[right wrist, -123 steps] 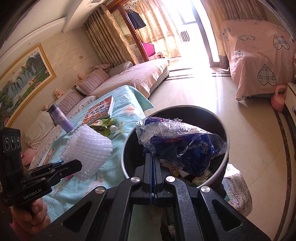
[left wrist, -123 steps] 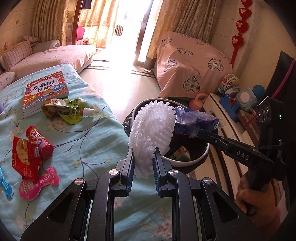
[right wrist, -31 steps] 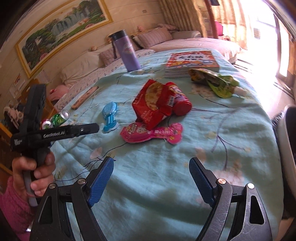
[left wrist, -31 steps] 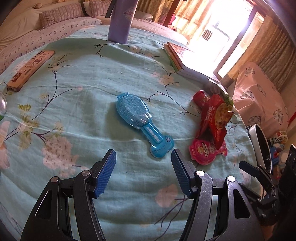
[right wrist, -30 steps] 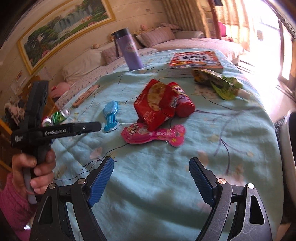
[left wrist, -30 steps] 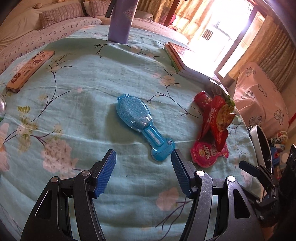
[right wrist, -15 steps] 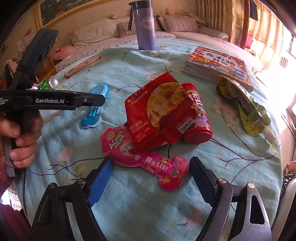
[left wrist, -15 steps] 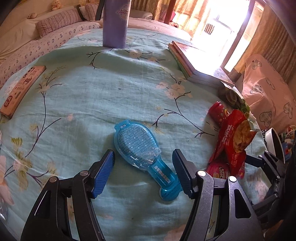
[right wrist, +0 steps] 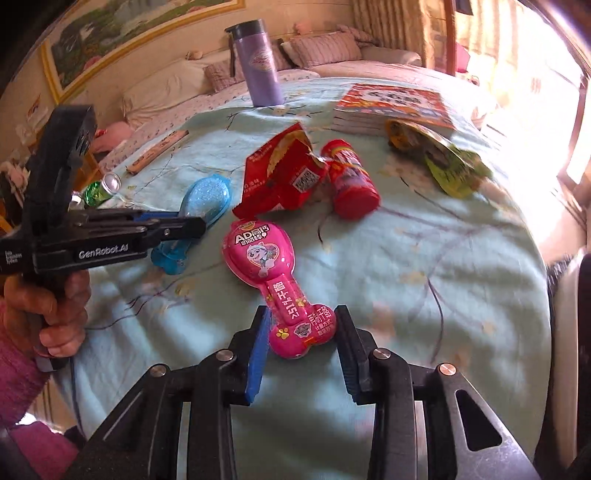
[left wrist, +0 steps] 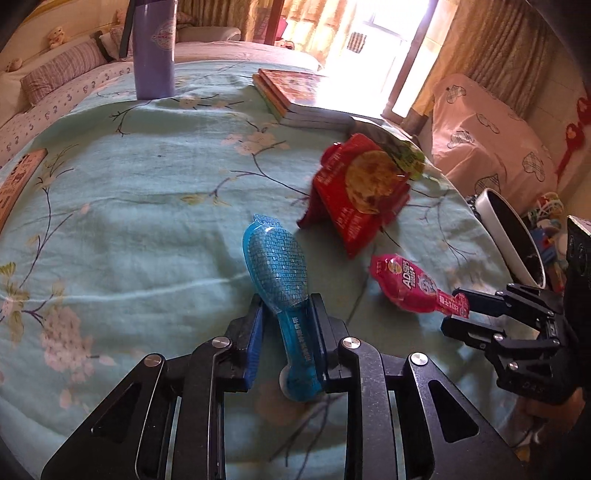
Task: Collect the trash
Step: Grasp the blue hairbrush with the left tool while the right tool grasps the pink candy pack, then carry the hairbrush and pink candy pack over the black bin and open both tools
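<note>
Left view: my left gripper (left wrist: 286, 326) is clenching, jaws having just closed on the blue packet (left wrist: 282, 291), beside the red bag (left wrist: 360, 194). Right view: my right gripper (right wrist: 301, 338), just narrowed, is pinching the pink packet (right wrist: 275, 282) below that bag; both are becoming liftable.

Sunlit glass door (left wrist: 373, 44), gold curtains (left wrist: 491, 55), perhaps sofa (right wrist: 365, 61), framed painting (right wrist: 122, 26)

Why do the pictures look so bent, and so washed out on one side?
Both wrist views use fisheye lenses, so the bed bulges and the corners go dark. Left view: the doorway glares white. Right view: sunlight bleaches the right edge and blurs the green wrapper.
</note>
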The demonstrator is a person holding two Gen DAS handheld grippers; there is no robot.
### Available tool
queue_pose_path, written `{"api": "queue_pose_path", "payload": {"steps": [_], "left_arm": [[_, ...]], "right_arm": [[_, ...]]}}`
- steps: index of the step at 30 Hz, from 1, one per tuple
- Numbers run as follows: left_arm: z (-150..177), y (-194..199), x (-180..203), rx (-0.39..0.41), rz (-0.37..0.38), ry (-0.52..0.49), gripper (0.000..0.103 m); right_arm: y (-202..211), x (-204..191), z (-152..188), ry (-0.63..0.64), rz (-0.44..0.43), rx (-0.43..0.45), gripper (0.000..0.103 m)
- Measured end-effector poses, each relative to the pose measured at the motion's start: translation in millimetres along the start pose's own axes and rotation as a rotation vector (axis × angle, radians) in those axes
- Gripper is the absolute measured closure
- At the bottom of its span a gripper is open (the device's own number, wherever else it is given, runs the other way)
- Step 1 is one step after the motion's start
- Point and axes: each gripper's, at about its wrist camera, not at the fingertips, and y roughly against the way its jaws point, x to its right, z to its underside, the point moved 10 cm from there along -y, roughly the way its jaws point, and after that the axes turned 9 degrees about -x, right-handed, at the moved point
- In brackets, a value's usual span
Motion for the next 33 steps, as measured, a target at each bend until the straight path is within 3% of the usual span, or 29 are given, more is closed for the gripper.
{"api": "queue_pose_path", "payload": {"steps": [5,15,33], "left_arm": [[22.7,14.7,29.2,-0.005,0.076,-0.026,0.082],[41.3,31.6,95.2,0.002,0.150,-0.126,0.082],[37.6,29.3,171.1,-0.007,0.199,-0.241,0.082]], "right_arm": [[22.6,18.8,32.0,-0.128,-0.004,0.039,0.068],[61.0,51.0,69.7,-0.311,0.018,0.132,0.068],[110.4,93.6,95.4,-0.409,0.065,0.228,0.068]]}}
